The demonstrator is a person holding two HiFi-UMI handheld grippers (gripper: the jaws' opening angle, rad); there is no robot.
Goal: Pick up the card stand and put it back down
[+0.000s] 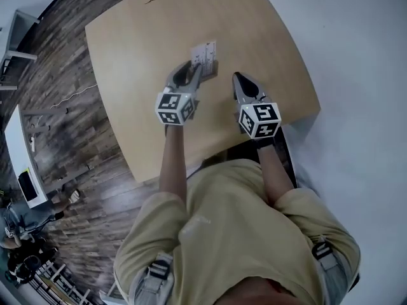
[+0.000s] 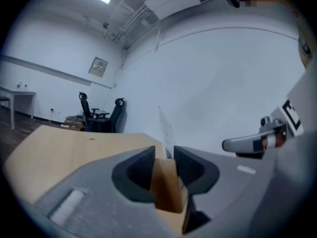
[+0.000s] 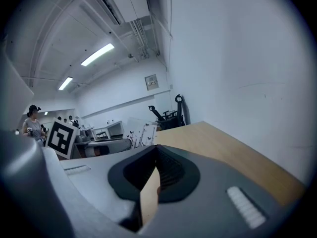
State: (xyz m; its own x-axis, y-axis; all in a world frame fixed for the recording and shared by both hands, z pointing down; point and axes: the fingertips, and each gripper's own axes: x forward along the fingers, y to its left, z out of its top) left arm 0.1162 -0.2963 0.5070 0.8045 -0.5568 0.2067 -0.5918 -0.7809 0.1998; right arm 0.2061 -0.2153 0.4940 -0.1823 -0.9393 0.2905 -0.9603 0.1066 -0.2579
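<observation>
- Mid-task at the table [image 1: 127, 49]: L gripper [image 1: 189, 72] pinches the card stand [image 1: 205, 56] by its lower edge, over the tabletop's middle. It looks raised off the wood, tho the head view can't confirm the gap.
- R gripper [image 1: 240, 80] hovers just beside it, jaws pressed together, nothing between.
- Doing it well, prob.: keep the pinch firm and wrist level, lower straight, base flat on the wood before easing off. The thin sheet could tip.
- L gripper view shows the stand edge-on, rising from the jaw tips, leaning slightly left. Long axis approx. upright, broad faces sideways, one toward the R gripper.
</observation>
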